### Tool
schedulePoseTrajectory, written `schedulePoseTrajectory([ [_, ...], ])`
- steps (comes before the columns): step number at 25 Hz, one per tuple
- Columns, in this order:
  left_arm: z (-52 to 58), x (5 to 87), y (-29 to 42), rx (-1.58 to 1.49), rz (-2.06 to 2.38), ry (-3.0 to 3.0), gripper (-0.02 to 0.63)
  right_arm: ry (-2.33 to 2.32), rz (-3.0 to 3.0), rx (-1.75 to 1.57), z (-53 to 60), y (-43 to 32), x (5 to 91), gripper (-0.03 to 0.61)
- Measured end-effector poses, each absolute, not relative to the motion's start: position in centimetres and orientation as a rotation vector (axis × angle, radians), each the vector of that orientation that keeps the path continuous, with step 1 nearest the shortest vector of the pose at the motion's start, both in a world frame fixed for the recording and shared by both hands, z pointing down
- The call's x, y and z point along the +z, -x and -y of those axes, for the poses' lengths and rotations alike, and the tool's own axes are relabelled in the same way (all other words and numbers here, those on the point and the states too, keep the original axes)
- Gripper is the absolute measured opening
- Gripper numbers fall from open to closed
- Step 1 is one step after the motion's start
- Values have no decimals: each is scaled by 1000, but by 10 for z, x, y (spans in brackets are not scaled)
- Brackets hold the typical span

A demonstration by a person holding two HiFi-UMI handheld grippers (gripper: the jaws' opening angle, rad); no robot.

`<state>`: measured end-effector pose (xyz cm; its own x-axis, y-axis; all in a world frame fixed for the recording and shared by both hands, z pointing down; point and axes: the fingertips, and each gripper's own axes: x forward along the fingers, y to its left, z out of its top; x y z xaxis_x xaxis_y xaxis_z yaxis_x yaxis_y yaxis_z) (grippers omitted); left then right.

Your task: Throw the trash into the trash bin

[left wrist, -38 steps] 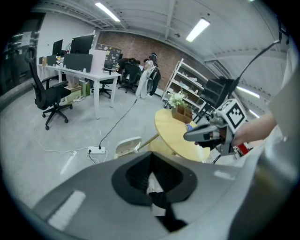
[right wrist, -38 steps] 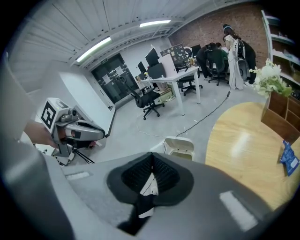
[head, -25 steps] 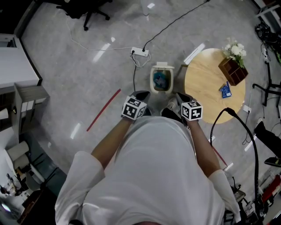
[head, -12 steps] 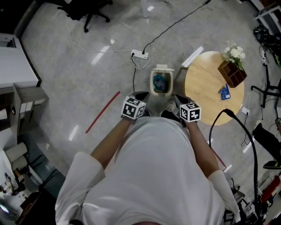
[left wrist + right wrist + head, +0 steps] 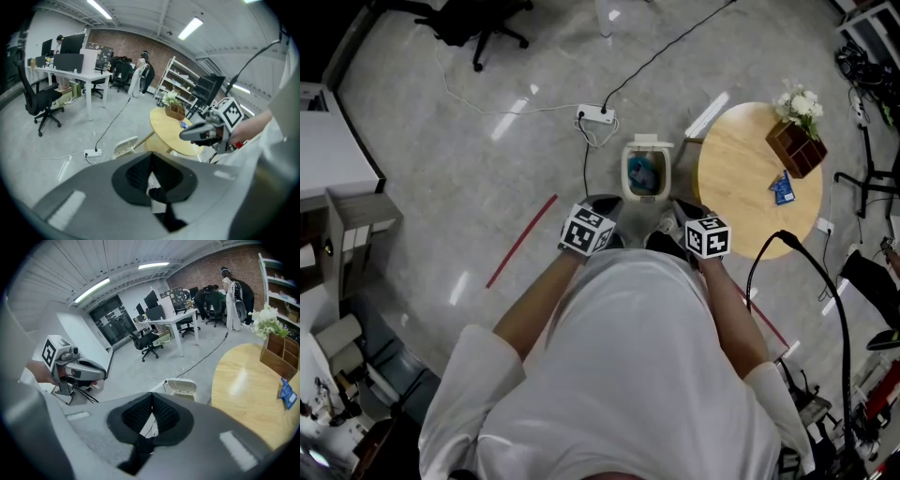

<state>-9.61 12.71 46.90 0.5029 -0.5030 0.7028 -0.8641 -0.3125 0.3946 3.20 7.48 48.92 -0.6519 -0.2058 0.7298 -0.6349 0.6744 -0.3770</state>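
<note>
A small white trash bin [image 5: 645,172] stands open on the grey floor straight ahead, with blue trash [image 5: 643,174] lying inside it. My left gripper [image 5: 604,202] hangs just short of the bin's near left corner, my right gripper [image 5: 679,210] just short of its near right corner. Neither one touches the bin. In the left gripper view the jaws [image 5: 151,161] are shut with nothing between them, and the bin's lid [image 5: 125,145] shows beyond. The right gripper's jaws [image 5: 152,401] are shut and empty too, with the bin [image 5: 183,387] just past them.
A round wooden table [image 5: 748,197] stands right of the bin, carrying a blue packet [image 5: 782,188] and a wooden box with white flowers [image 5: 797,148]. A power strip [image 5: 597,113] and cables lie behind the bin. A red tape line [image 5: 521,241] marks the floor at left. A black cable [image 5: 825,281] loops at right.
</note>
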Motion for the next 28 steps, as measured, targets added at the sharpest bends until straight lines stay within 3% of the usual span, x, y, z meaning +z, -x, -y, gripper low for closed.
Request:
schedulePoseTrajectory([
  [14, -123, 451, 81, 684, 990, -2138, 4, -913, 2205, 886, -75, -58, 478, 2],
  [28, -83, 441, -11, 682, 1003, -2159, 3, -953, 2204, 888, -58, -153, 480, 2],
])
